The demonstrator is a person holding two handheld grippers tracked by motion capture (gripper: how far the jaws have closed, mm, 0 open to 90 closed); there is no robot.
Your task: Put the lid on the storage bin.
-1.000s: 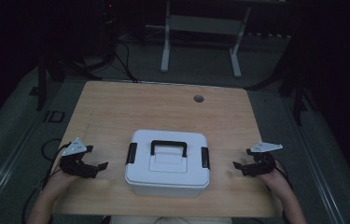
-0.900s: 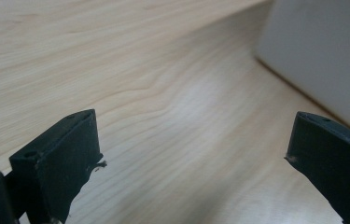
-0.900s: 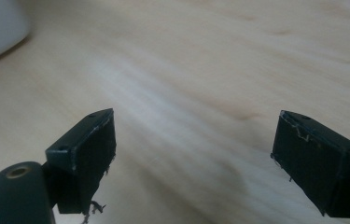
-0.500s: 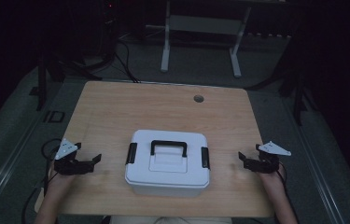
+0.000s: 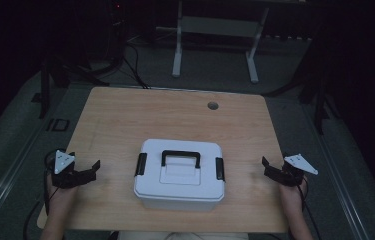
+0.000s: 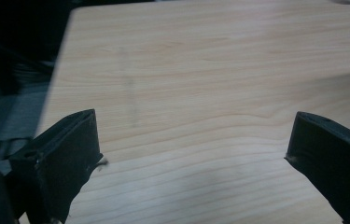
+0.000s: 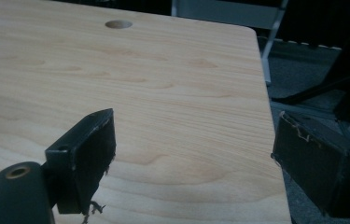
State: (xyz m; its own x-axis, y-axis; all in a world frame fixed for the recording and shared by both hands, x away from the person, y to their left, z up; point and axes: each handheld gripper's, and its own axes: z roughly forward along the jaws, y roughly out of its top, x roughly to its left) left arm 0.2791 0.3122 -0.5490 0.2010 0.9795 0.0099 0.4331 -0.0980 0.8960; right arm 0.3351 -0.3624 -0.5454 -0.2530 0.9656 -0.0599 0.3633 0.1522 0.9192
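A white lidded box [image 5: 179, 174] with a black handle [image 5: 180, 158] and black side latches sits near the front middle of the wooden table [image 5: 175, 115]. My left gripper [image 5: 88, 171] rests at the table's left edge, well left of the box, jaws wide apart and empty. At the table's right edge my right gripper [image 5: 269, 168] is open too, a hand's width right of the box. In the left gripper view the left gripper [image 6: 193, 140] spans bare wood. In the right gripper view the right gripper [image 7: 193, 149] straddles the table's right edge.
A round cable hole [image 5: 213, 105] lies at the table's back right, also seen as a hole [image 7: 118, 24] in the right gripper view. Beyond the table stand a white frame [image 5: 215, 30] and dark stands on a grey floor.
Both grippers have drawn outward and toward the table's front, away from the box. The box has not moved.
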